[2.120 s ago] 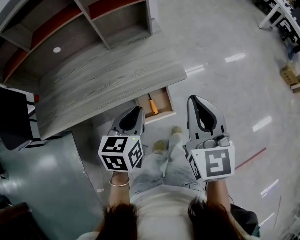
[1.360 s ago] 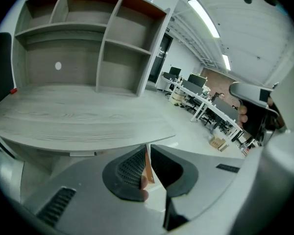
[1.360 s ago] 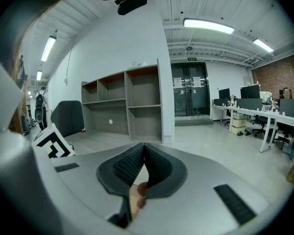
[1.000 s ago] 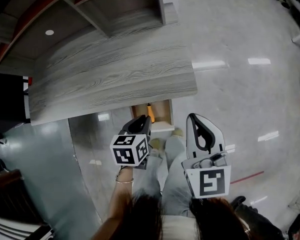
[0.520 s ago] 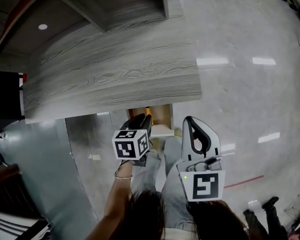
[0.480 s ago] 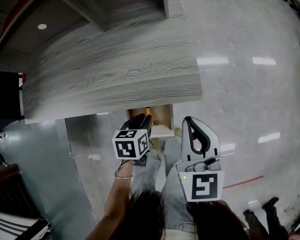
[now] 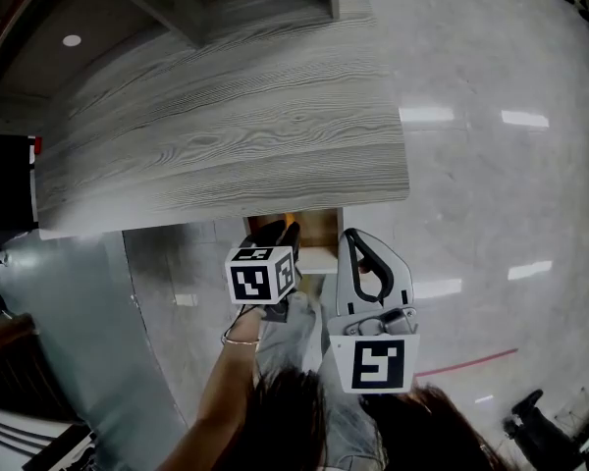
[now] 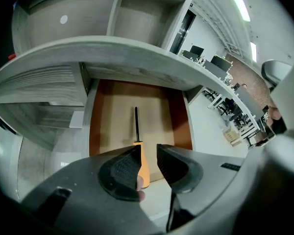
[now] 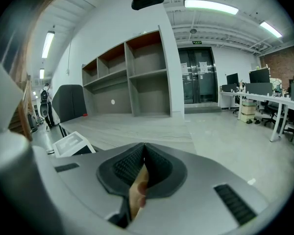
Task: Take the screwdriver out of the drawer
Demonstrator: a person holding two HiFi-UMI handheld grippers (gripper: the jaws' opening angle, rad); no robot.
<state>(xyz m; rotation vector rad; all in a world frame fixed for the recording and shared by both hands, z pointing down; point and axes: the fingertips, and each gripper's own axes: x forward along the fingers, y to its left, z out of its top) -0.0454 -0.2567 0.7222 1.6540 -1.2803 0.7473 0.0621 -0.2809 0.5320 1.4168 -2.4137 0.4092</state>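
Note:
The drawer stands pulled out under the grey wooden desk top. On its tan bottom lies the screwdriver, orange handle nearest me and black shaft pointing inward. My left gripper hangs just above and in front of the handle. Its jaws have just been opening and stand open, with nothing between the pads. In the head view the left gripper covers most of the drawer. My right gripper is beside it, shut and empty, and in its own view the right gripper points across the desk.
An open shelf unit rises behind the desk. A small white device rests on the desk's left part. A dark chair back is at the left. The person's legs are below the grippers, on glossy grey floor.
Both grippers have sunk toward the drawer front. The desk top now fills more of the head view and hides more of the drawer.

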